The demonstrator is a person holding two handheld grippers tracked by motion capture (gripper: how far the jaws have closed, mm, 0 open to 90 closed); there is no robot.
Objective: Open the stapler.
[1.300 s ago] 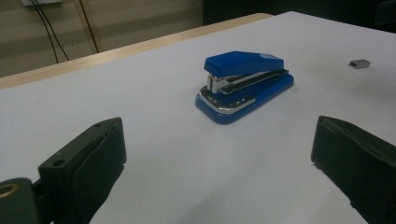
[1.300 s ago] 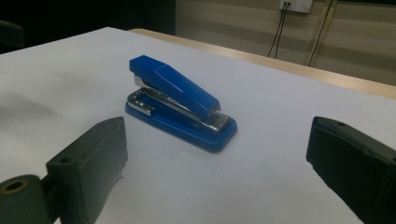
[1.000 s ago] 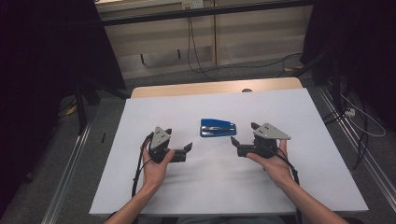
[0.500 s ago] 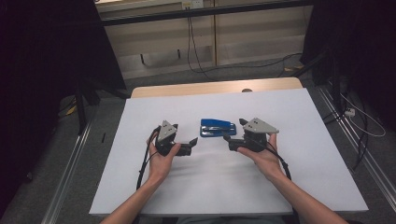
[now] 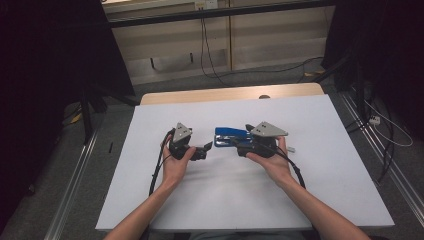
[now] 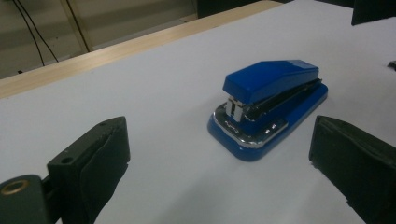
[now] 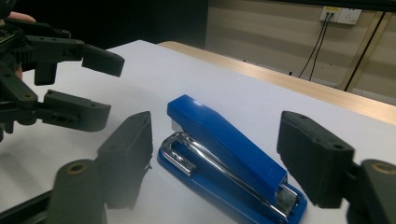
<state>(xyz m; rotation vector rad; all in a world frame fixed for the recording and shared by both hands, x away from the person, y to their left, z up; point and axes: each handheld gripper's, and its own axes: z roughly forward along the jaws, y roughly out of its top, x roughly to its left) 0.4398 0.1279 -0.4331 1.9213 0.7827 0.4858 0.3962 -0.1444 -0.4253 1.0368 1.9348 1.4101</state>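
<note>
The blue metal-and-plastic stapler (image 5: 231, 136) lies flat on the white table (image 5: 320, 200), reachable from both ends. The right tool (image 7: 219, 163) straddles it, jaws just closing but not yet pressing. The left tool (image 6: 219, 172) waits apart at the other end.

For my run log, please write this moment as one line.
blue metal stapler: flat on white table | right gripper: straddling stapler, closing, no contact | left gripper: open, near

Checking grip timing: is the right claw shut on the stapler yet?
Not yet. The right claw straddles the blue stapler, jaws just closing, gaps showing on both sides.
</note>
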